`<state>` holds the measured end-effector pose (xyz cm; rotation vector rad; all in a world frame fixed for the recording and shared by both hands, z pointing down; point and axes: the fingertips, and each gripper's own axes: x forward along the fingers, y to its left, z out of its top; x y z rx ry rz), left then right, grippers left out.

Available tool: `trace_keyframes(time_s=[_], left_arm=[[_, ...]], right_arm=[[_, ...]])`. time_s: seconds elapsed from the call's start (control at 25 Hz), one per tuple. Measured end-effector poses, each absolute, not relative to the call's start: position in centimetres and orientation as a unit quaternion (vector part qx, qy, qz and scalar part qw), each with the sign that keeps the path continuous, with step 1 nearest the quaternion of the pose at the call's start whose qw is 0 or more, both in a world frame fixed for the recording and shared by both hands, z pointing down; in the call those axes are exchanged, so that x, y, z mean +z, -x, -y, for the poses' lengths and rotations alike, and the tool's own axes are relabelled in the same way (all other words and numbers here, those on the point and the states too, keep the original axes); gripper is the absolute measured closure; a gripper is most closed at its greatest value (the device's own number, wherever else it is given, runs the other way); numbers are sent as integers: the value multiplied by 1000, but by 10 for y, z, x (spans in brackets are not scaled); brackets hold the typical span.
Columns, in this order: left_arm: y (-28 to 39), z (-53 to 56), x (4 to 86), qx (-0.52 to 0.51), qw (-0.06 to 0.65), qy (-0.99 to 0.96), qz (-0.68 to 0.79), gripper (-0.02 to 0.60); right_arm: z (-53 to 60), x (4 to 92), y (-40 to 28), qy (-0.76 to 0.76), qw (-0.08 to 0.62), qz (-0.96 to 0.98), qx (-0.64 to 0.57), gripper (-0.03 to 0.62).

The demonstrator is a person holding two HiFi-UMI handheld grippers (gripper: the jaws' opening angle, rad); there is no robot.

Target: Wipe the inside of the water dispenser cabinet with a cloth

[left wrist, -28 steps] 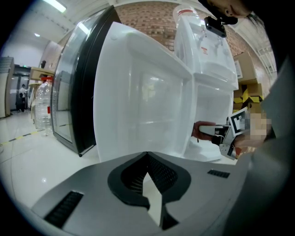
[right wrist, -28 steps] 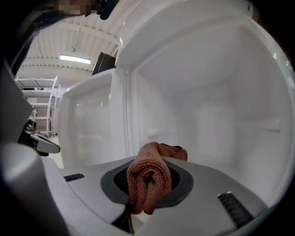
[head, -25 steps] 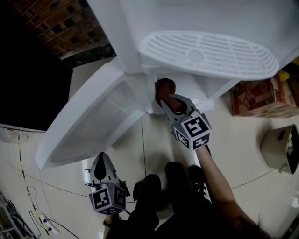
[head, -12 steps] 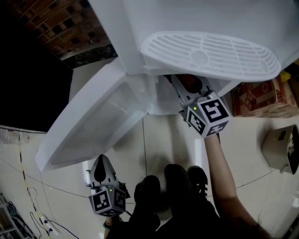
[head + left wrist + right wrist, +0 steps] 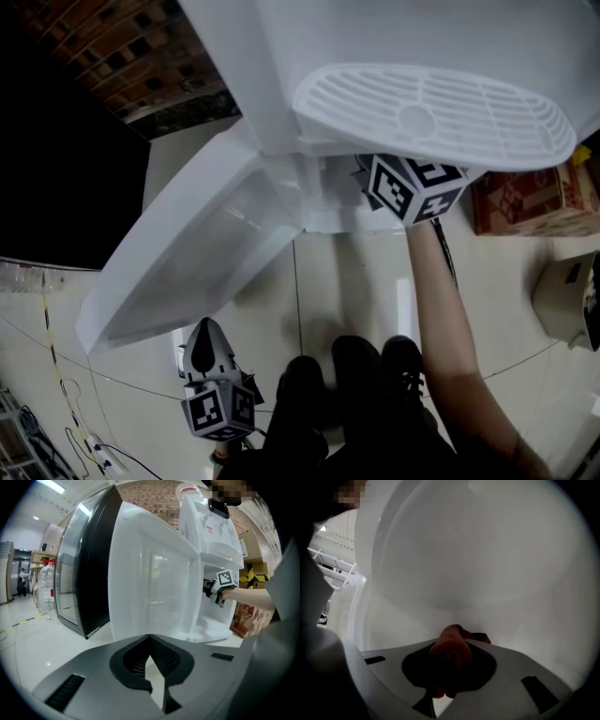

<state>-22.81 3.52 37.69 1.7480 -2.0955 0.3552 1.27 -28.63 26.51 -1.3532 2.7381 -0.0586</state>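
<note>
The white dispenser [image 5: 375, 28] towers over both grippers. Its door [image 5: 197, 244] stands wide open just ahead of the left gripper's fingertips, filling most of the left gripper view. The cabinet [image 5: 487, 550] encloses the right gripper's fingers, with bare white walls curving ahead of them and to both sides. The slotted drip tray [image 5: 431, 108] juts out above those fingers and hides them in the head view, where only the marker cube shows under its edge. A cardboard box [image 5: 534, 202] sits on the floor [image 5: 347, 281], off to the right of the right fingers. The right gripper [image 5: 458, 638] is inside the cabinet, clamped on a reddish-brown cloth [image 5: 449, 663]. The cloth bunches between the fingers and pokes past their tips toward the back wall; I can't tell whether it touches. The left gripper [image 5: 208, 330] hangs low beside the person's legs, well apart from the cabinet. Its fingers are closed tip to tip with nothing between them.
</note>
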Motion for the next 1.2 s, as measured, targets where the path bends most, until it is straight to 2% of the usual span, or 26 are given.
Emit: trace_keyframes(time_s=[0.24,0.56,0.92,1.08,1.2], left_arm=[[228,-33,378,131,193,-624,746,578],[227,-28,377,130,189,-625,746,578],[228,-29,378,125,194,-625,746,578],[234,-35,386,136,188,-627,743,578],[239,-40,394,140,179,-631,742,578]], right_arm=[[307,309,-38,494,33,-866,-78,531],[310,343,-83,564,-49,-823,-49,531],[300,362,-128,628,-87,-772,-54,533],[293,355,-121,627,-77,-773,-59,533],[274,321,-107,635,-51,-771,-10,533]])
